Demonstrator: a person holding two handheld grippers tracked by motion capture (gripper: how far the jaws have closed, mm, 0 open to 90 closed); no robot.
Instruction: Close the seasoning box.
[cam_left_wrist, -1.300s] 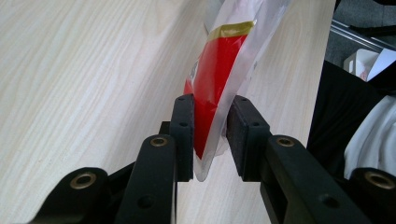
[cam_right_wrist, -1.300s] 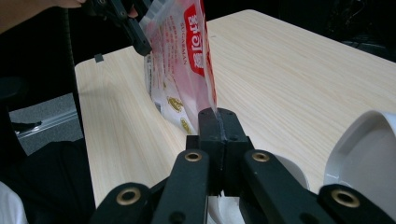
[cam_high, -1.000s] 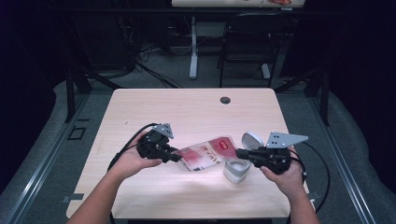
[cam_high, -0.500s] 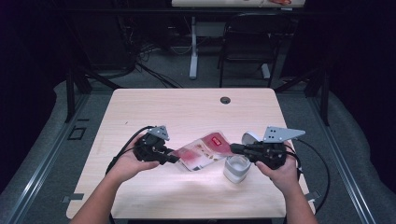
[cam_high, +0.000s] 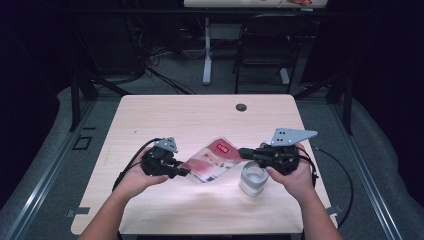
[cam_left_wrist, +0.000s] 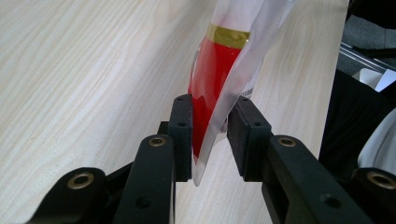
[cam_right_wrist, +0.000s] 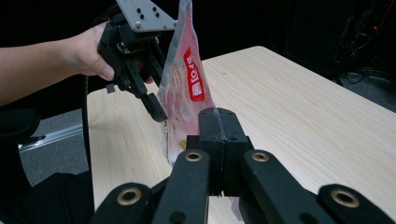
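Pouch (cam_high: 214, 159) between both tools — left tool (cam_left_wrist: 210, 135), right tool (cam_right_wrist: 218, 128)

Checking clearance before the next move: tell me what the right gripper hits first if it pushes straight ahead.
The packet its shut jaws already pinch; past it, probably the left gripper, though depth is unclear.

Pouch (cam_high: 214, 160) between both claws — cup (cam_high: 254, 179) under right one.
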